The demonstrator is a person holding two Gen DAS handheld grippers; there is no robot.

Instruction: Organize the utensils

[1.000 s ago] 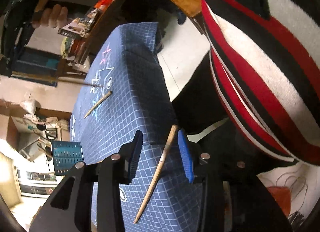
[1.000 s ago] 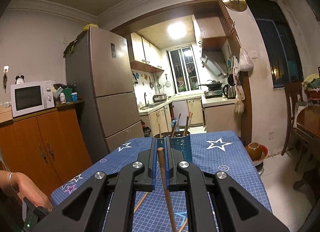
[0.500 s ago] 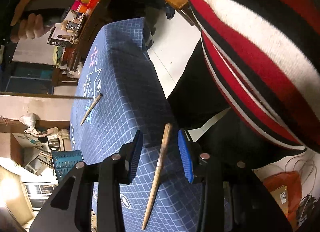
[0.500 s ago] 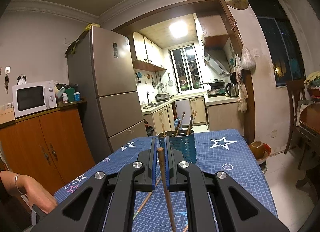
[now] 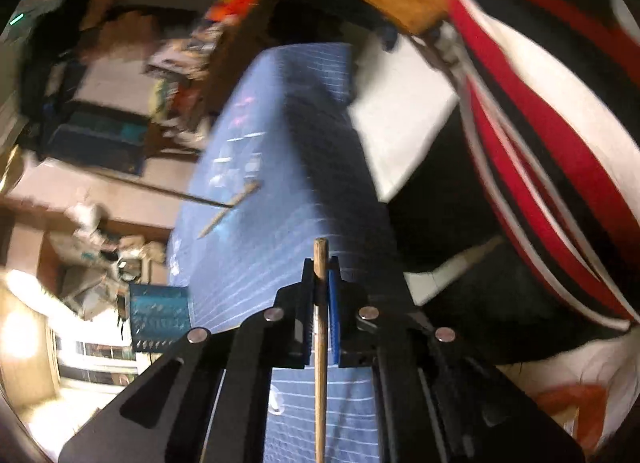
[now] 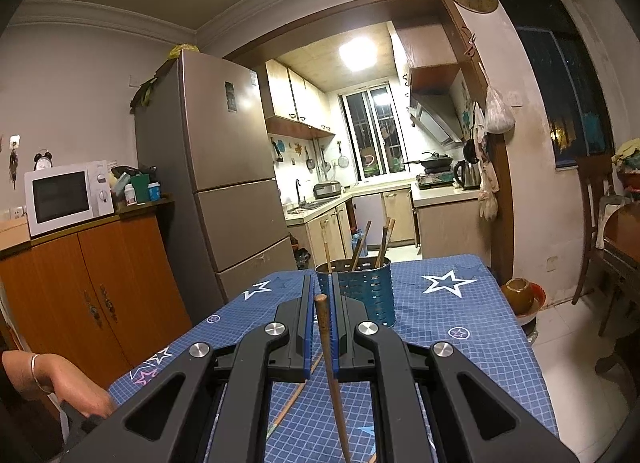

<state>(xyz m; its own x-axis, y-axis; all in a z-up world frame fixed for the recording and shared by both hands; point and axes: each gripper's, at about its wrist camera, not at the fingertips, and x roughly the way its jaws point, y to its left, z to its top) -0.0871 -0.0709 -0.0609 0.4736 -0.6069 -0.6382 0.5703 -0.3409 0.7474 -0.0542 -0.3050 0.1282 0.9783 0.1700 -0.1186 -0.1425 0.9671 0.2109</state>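
Note:
My left gripper is shut on a wooden chopstick that runs back between its fingers, above the near edge of the blue star-patterned table. Another chopstick lies on the cloth farther off. My right gripper is shut on a second wooden chopstick, held just in front of the blue perforated utensil holder, which stands upright with several chopsticks in it. The holder also shows in the left wrist view. A loose chopstick lies on the cloth under the right gripper.
A person in a red, white and black striped top stands close at the table's edge. A fridge and an orange cabinet with a microwave stand left of the table. A chair is at the right.
My left gripper has closed on the chopstick that lay between its open fingers and lifted it off the cloth. My right gripper has moved closer to the holder with its chopstick.

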